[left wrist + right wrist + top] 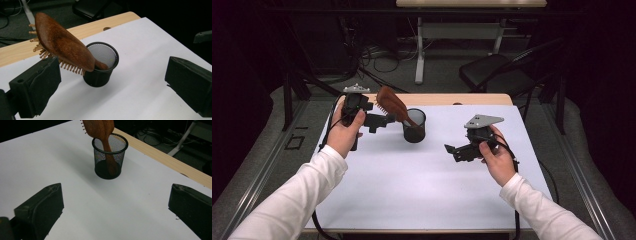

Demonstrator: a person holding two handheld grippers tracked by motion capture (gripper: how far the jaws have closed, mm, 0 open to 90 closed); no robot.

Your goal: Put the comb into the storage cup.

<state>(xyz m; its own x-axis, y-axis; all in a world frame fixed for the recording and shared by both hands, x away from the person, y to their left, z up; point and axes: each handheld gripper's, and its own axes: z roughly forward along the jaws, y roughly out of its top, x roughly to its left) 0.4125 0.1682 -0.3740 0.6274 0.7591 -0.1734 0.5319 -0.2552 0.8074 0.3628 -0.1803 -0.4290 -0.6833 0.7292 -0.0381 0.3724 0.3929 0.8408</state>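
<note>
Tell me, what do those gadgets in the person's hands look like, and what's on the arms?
Both arms wear long white sleeves. The left gripper and right gripper are black, each with two blocky black jaws. The right one carries a grey three-cornered plate on top. Black cables trail from them.

The high view looks forward and down on the whole tabletop (422,195) from afar. Both gripper views look along their tongs, low and close, from opposite sides, and share the mesh cup (101,72) with the hairbrush (100,130).
</note>
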